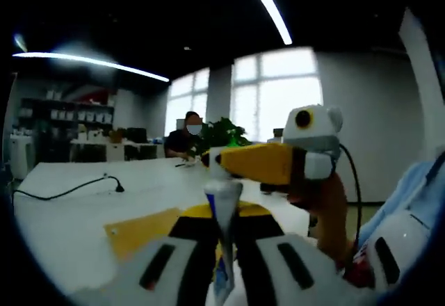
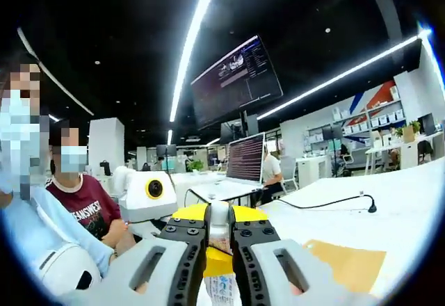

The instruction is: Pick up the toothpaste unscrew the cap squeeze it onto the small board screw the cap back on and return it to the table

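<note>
My left tool clamps the toothpaste upright, held up above the desk w/ the yellow board below. My right tool comes in level from the side, jaws closed on the cap at the tube's top. Person's sleeve at far right.

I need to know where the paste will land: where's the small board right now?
The small board lies flat on the white table, lower left in the left gripper view behind the left gripper, below the held toothpaste.
</note>
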Motion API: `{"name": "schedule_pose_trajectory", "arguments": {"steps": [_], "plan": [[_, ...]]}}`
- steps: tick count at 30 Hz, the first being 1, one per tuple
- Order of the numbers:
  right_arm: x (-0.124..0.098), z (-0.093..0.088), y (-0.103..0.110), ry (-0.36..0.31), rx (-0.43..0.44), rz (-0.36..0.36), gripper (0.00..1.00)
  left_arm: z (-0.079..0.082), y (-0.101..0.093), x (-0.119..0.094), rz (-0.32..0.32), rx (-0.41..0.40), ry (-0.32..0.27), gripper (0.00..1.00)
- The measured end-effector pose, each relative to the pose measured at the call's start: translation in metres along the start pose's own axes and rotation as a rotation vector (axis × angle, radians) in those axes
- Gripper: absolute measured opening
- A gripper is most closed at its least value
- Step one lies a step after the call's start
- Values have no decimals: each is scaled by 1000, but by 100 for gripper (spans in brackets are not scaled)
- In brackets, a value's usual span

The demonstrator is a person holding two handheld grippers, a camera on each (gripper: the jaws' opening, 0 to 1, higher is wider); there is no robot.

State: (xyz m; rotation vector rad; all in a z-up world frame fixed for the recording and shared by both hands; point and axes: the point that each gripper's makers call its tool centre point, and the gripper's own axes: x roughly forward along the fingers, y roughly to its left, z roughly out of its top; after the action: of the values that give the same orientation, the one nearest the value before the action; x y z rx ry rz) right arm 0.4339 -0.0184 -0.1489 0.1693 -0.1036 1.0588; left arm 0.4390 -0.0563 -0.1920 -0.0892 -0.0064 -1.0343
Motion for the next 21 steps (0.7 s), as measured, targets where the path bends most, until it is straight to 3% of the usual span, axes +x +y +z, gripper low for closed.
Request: {"name": "schedule_pose_trajectory", "arguments": {"steps": [4,7,13,18,21], "plan": [[-1,7,-10,-25,-59,-108,9,6,3,10,30,-17,-25,7],[-2,9,-10,-39,-80,-154,9,9,9,12,94,70,-38,7],[-2,16,-19,-53,-158,-253,9,17,13,20,145,89,-63,7],[1,11,-32,-50,-149,-289,9,10,25,27,206,95,-49,7],[1,8,-36,-64,-138,-307,9,7,30,29,278,117,-57,7]]}}
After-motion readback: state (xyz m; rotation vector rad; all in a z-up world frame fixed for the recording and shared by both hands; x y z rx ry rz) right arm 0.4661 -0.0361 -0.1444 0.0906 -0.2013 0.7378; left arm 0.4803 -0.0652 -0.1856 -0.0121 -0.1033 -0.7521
